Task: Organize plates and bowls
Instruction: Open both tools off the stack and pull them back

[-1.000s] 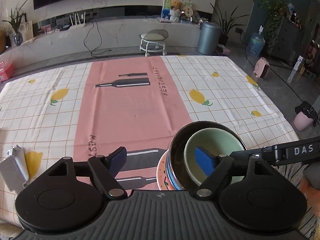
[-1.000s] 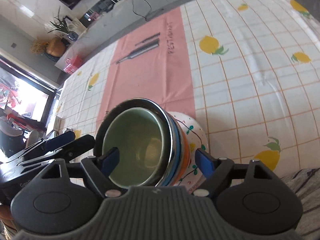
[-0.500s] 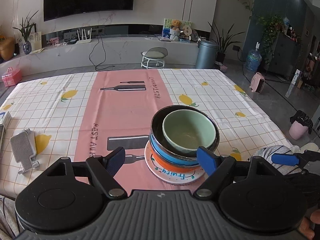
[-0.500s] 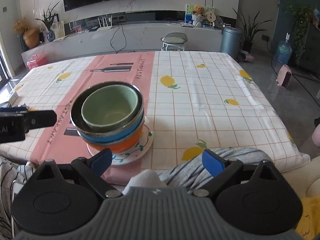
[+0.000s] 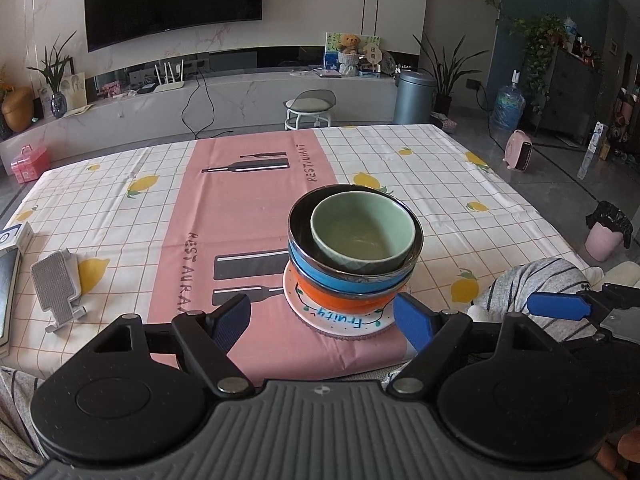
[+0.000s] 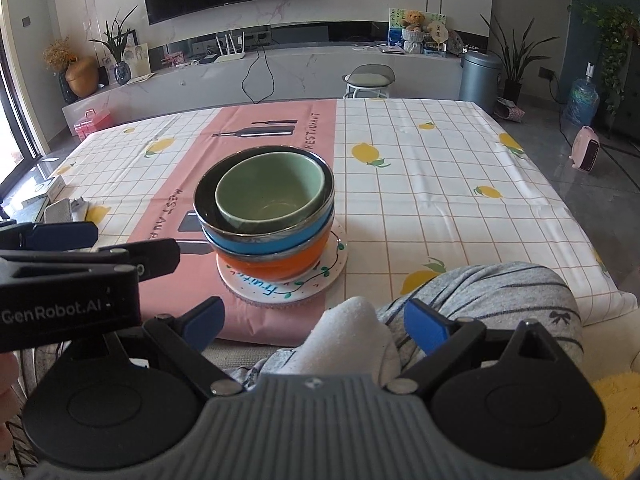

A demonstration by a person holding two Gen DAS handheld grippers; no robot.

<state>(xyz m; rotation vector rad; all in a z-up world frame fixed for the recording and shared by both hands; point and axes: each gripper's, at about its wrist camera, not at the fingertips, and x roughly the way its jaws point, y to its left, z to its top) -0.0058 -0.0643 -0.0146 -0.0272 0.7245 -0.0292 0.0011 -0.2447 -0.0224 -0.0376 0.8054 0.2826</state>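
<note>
A stack stands on the table near its front edge: a white "Fruity" plate, an orange bowl, a blue bowl with a dark inside, and a green bowl on top. My left gripper is open and empty, just in front of the stack. My right gripper is open and empty, pulled back off the table over a knee. The left gripper also shows in the right wrist view.
The table has a checked lemon cloth with a pink runner. A grey phone stand and a box lie at the left edge. A knee in striped grey cloth and a white sock are at the front.
Both grippers have let go of the stack and drawn back toward the table's front edge. The stack stays where it stood.
</note>
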